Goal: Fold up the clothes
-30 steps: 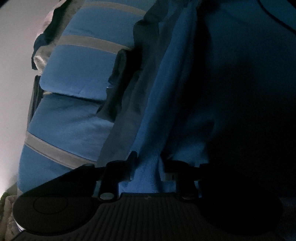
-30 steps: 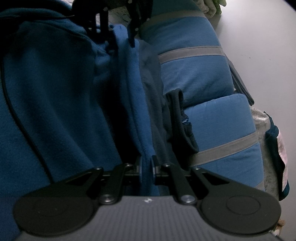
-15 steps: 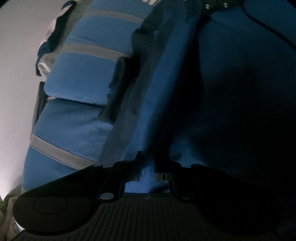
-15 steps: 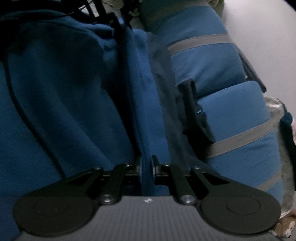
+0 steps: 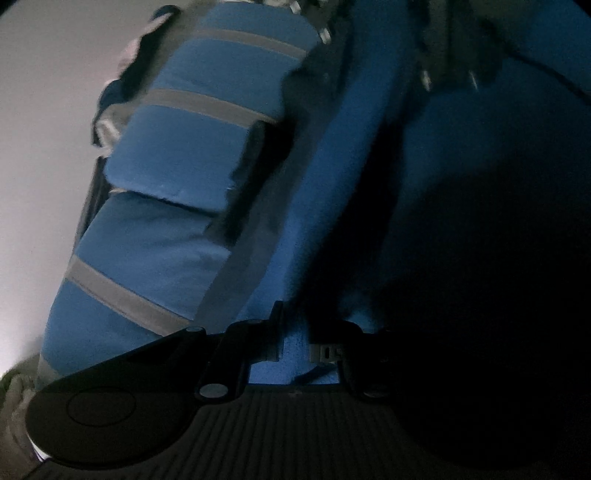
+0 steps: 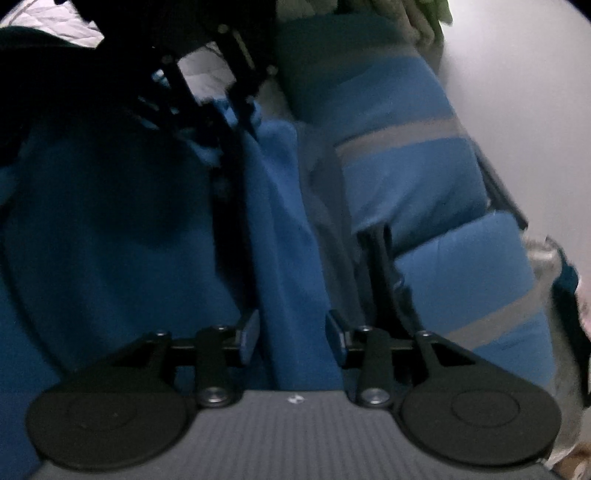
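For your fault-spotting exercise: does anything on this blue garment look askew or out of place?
Nothing looks damaged. The blue fleece garment is bunched into an upright ridge between the right gripper fingers, not flat.

Home laundry spot (dim), heaped clothes (image 6: 424, 206); pale table (image 5: 44, 147)

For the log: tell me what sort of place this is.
Probably a home laundry-folding spot: a blue fleece lies over a grey-striped blue garment on a pale table, with more clothes heaped at the edge.

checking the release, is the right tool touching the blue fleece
Cannot tell. In the right wrist view the right tool is open around the blue fleece fold, but blur hides whether either finger touches it.
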Available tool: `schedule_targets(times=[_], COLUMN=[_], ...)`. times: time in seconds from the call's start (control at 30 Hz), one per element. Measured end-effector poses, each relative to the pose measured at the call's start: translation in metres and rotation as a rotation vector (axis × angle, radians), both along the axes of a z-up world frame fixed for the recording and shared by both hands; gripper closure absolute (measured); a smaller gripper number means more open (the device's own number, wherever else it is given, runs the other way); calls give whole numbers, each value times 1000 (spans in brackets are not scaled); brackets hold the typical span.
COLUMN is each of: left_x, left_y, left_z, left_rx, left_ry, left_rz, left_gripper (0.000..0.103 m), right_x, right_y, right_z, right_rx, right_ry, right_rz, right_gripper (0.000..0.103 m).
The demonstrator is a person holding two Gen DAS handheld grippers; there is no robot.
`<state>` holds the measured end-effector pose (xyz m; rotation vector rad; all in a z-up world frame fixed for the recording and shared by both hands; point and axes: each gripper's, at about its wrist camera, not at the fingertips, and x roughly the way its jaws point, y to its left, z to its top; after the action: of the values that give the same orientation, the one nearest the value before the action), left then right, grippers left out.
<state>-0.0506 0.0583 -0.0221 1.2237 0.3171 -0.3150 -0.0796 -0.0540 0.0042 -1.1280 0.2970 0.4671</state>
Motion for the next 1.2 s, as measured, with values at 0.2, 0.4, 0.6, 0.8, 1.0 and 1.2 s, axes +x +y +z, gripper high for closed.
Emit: schedule_targets(times=[0.2, 0.4, 0.6, 0.8, 1.0, 1.2], left_x=[-1, -1, 7, 16, 22, 23], left_y=[-2, 8, 21, 33, 22, 21], left_z=[6, 5, 14, 23, 11, 9], left_rx=[-67, -53, -53, -58, 15, 30], left_ry=[-45, -57, -41, -17, 0, -10], left_rz=[8, 27, 68, 103, 67, 73], left_gripper=[94, 59, 55, 55, 71, 92], right_x=[-4, 0, 12, 17, 14, 6], right_y=[39, 52, 46, 41, 40, 41], right_z=[-12, -18, 2, 5, 9, 3], right_rx=[-79, -161, -124, -117, -99, -116], right_ry=[-124, -112, -104, -91, -76, -37], right_rz=[110, 129, 80, 71, 76, 122], right_gripper=[50, 95, 95, 95, 95, 95])
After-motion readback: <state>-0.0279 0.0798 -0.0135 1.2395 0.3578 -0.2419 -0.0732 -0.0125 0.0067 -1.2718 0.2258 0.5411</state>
